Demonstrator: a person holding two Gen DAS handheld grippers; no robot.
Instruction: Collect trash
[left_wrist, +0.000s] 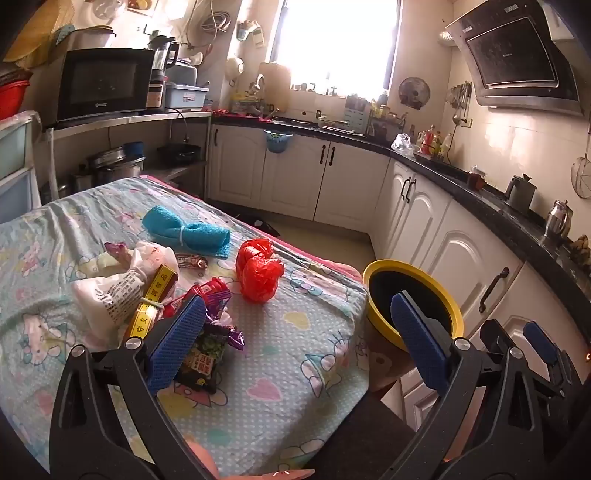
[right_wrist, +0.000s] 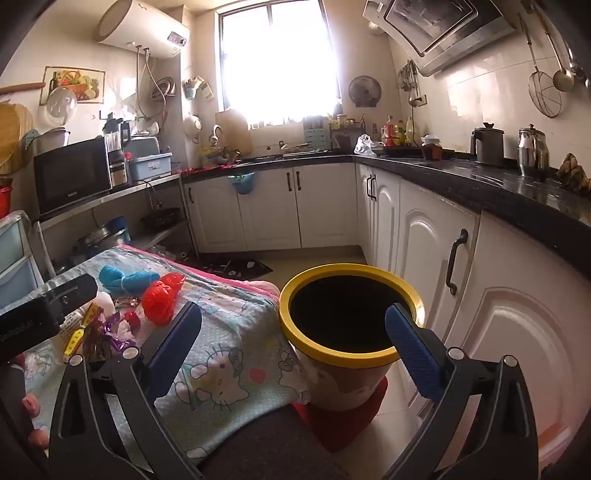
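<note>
Claws (right_wrist: 293, 325) over bin (right_wrist: 317, 350) (dark inside)

Your left wrist view looks down, close over the cartoon-print tablecloth (left_wrist: 280, 373). Your right wrist view sits further right, near the yellow-rimmed round bin (right_wrist: 295, 338). Both face the window and share cloth and bin.

A crumpled red plastic bag (left_wrist: 258, 271) lies alone on the cartoon-print cloth. To its left lies a heap: a white printed plastic bag (left_wrist: 122, 291), a yellow packet (left_wrist: 151, 299), a small red wrapper (left_wrist: 192, 261) and purple foil wrappers (left_wrist: 225, 325). The yellow-rimmed round bin (right_wrist: 347, 314) stands upright and open beside the cloth's edge.
</note>
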